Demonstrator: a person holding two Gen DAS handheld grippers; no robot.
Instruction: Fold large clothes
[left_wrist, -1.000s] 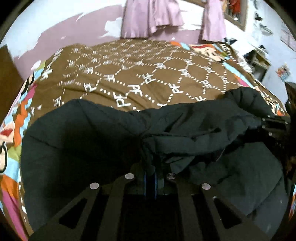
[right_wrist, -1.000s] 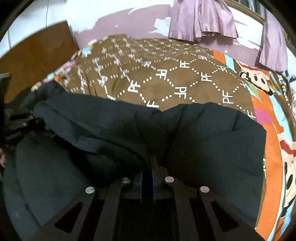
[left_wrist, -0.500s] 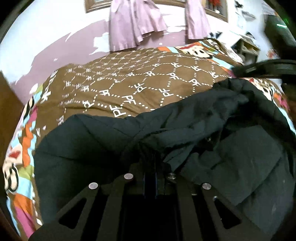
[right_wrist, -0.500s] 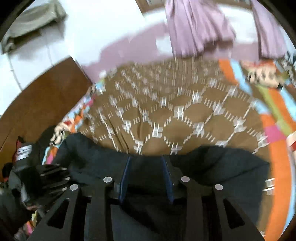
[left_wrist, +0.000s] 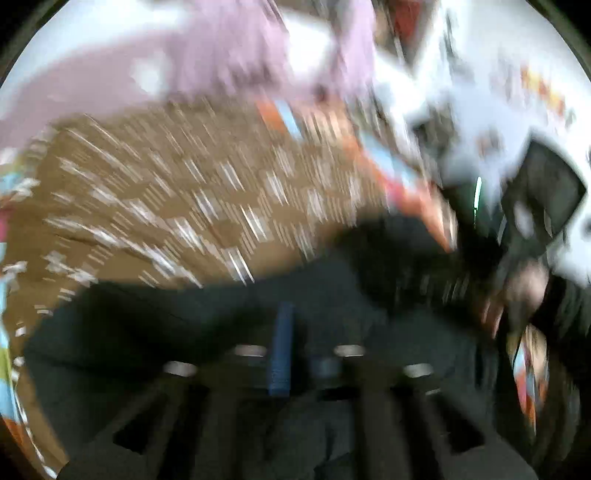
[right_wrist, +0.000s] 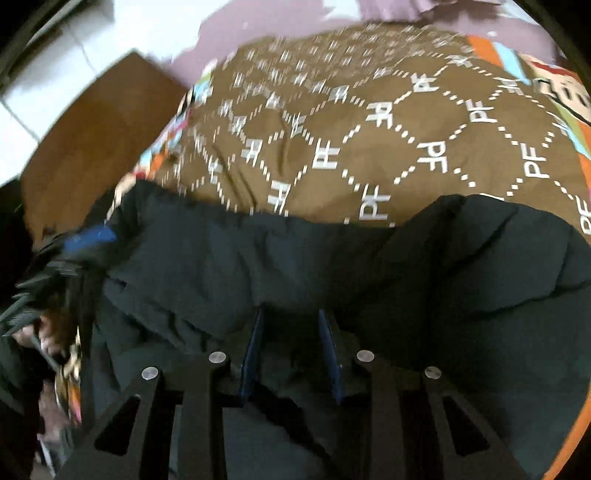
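Since the black jacket (right_wrist: 332, 266) lies bunched along the near edge of the brown bedspread (right_wrist: 369, 129), the right gripper (right_wrist: 291, 350) hovers over it with jaws spread, released, probably between grips. Whether the left gripper (left_wrist: 295, 350) is clenched cannot be told through the blur. Open bedspread beyond leaves room for spreading.

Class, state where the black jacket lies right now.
In the right wrist view, the black jacket lies across the near edge of the brown patterned blanket, before the open right gripper.
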